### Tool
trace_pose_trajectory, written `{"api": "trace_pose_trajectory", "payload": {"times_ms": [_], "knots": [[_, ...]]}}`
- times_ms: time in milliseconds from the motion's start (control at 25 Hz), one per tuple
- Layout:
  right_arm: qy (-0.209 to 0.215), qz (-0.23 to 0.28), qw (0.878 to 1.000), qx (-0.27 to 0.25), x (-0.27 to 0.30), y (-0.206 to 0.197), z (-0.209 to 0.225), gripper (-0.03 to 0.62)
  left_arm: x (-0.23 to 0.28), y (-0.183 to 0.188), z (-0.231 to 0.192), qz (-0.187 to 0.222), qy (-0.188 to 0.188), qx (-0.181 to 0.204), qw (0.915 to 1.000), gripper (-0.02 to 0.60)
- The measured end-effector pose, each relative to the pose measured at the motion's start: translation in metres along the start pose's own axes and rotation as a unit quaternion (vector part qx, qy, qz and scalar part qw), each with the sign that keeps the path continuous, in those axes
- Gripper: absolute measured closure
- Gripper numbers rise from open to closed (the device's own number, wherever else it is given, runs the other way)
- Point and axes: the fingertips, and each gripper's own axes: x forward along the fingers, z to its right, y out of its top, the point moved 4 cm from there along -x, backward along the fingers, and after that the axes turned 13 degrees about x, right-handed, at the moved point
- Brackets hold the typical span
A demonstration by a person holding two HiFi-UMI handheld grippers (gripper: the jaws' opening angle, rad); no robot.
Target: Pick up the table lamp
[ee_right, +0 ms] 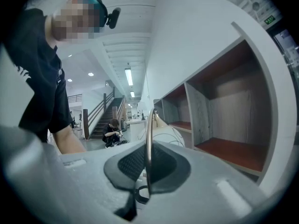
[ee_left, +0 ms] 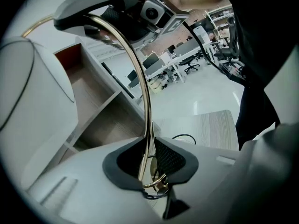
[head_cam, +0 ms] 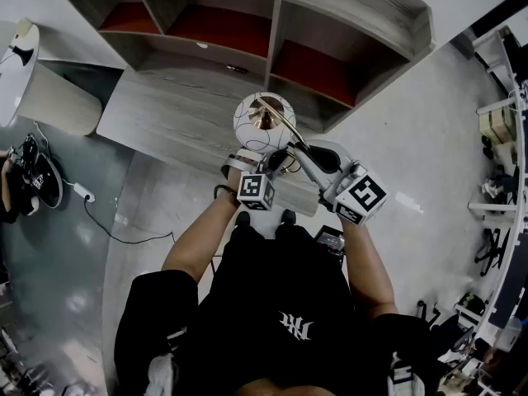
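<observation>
left gripper (ee_left: 149, 164) and right gripper (ee_right: 148, 171) each pinch the gold stem (ee_left: 145, 87) of the table lamp (head_cam: 266, 119), its shade (head_cam: 247, 132) just beyond.

The person wears a black short-sleeved T-shirt (head_cam: 247, 304) with a white chest logo (head_cam: 295, 327), and dark shoes (head_cam: 242, 219).

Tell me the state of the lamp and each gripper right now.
table lamp: gripped by its curved gold stem in both grippers; whether its base has left the desk is hidden.
left gripper: shut on the stem.
right gripper: shut on the stem.
</observation>
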Motion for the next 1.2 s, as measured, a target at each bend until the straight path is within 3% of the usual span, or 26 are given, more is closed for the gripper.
{"api": "trace_pose_trajectory", "payload": {"times_ms": [800, 1200], "knots": [[0.035, 0.051, 0.998, -0.008, 0.002, 0.071, -0.033, 0.585, -0.061, 0.016, -0.057, -0.019, 0.028, 0.024, 0.9991, 0.503], [0.048, 0.068, 0.996, -0.036, -0.007, 0.104, -0.043, 0.585, -0.073, 0.034, -0.085, -0.022, 0.036, 0.041, 0.9982, 0.505]]}}
